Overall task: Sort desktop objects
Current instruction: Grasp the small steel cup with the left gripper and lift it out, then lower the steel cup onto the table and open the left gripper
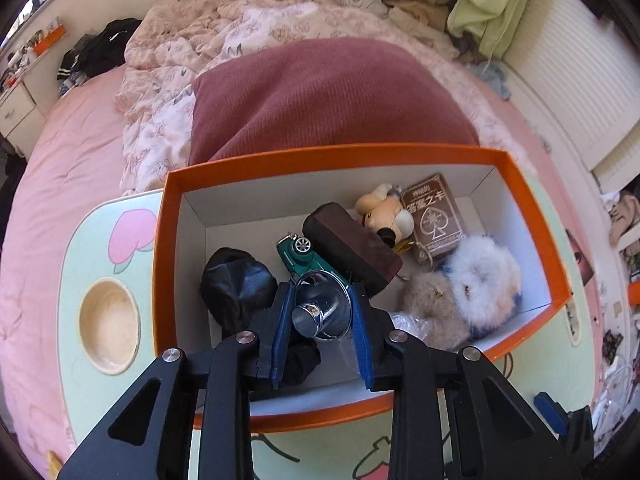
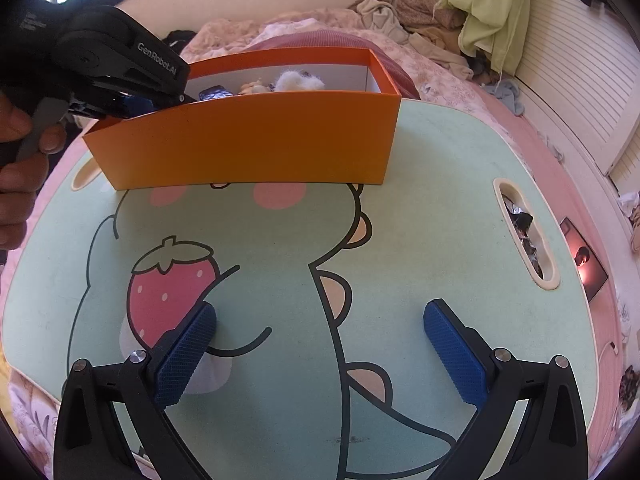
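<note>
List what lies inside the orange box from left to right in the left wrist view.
black bundle → green toy car → dark red case → card deck → white fluffy toy

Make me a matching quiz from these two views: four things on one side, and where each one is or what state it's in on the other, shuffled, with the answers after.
Things:
1. toy car
2. shiny metal cup
3. right tool
4. card box with a spade

Places or states:
A. open above the lap table, holding nothing
B. standing against the far right wall inside the orange box
C. clamped between the blue pads of the left tool
D. green, lying in the box beside the black bundle

Pairs: 1-D, 2-C, 3-A, 4-B
</note>
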`<state>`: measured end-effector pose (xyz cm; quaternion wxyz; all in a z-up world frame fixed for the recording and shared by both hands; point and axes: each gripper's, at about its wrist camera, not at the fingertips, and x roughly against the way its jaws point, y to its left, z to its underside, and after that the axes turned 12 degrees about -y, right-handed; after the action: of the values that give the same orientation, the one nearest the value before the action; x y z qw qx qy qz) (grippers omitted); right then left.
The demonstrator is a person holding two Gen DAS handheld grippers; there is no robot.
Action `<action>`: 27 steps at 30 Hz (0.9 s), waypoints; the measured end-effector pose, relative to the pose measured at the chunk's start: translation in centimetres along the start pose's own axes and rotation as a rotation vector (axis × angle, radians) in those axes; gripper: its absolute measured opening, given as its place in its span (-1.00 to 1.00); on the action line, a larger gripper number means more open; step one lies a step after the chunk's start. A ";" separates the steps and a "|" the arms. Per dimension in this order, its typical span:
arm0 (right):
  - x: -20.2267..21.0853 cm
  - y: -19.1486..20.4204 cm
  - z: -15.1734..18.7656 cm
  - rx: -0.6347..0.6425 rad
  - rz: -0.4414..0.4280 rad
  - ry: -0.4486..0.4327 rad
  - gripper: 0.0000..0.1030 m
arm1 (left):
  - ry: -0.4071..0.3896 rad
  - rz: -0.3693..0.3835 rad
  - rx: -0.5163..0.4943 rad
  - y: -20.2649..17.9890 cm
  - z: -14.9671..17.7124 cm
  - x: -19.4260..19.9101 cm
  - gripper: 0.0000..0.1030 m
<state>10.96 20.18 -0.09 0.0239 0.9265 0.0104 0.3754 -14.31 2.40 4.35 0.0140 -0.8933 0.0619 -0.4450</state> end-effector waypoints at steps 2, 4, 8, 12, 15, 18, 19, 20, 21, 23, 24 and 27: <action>-0.1 -0.1 0.0 0.000 0.000 0.000 1.00 | -0.018 0.028 0.006 0.2 0.2 0.7 -0.43; -0.1 -0.1 0.1 0.000 0.000 0.000 1.00 | -0.055 0.080 0.032 0.6 0.4 2.2 -0.43; -0.1 -0.2 0.2 0.000 0.000 -0.001 1.00 | -0.190 0.208 0.057 1.1 1.7 7.9 -0.43; -0.2 -0.3 0.3 0.000 0.000 -0.001 1.00 | -0.222 0.256 0.027 0.8 5.4 10.0 -0.43; -0.2 -0.4 0.3 -0.001 0.000 -0.002 1.00 | -0.211 0.209 0.007 0.3 8.7 8.1 -0.43; -0.3 -0.5 0.3 -0.001 0.000 -0.001 1.00 | -0.202 0.162 0.000 0.0 10.1 5.9 -0.42; -0.3 -0.5 0.3 -0.001 0.000 -0.001 1.00 | -0.203 0.168 0.028 0.2 10.2 5.4 -0.42; -0.3 -0.5 0.3 0.000 0.000 -0.001 1.00 | -0.216 0.182 0.064 0.6 10.2 5.2 -0.42; -0.3 -0.6 0.3 0.000 0.000 -0.001 1.00 | -0.232 0.192 0.089 1.0 10.2 5.3 -0.42; -0.3 -0.6 0.3 0.000 0.000 -0.001 1.00 | -0.281 0.179 0.109 1.6 10.5 6.4 -0.27; -0.3 -0.7 0.3 -0.001 0.000 -0.002 1.00 | -0.306 0.162 0.110 1.7 10.7 7.0 -0.11; -0.4 -0.8 0.3 0.000 0.001 -0.002 1.00 | -0.380 0.077 0.086 2.1 11.8 9.2 0.65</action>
<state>10.90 20.91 -0.63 0.0239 0.9269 0.0100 0.3745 0.37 -1.19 4.37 0.0806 -0.9568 0.0729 -0.2698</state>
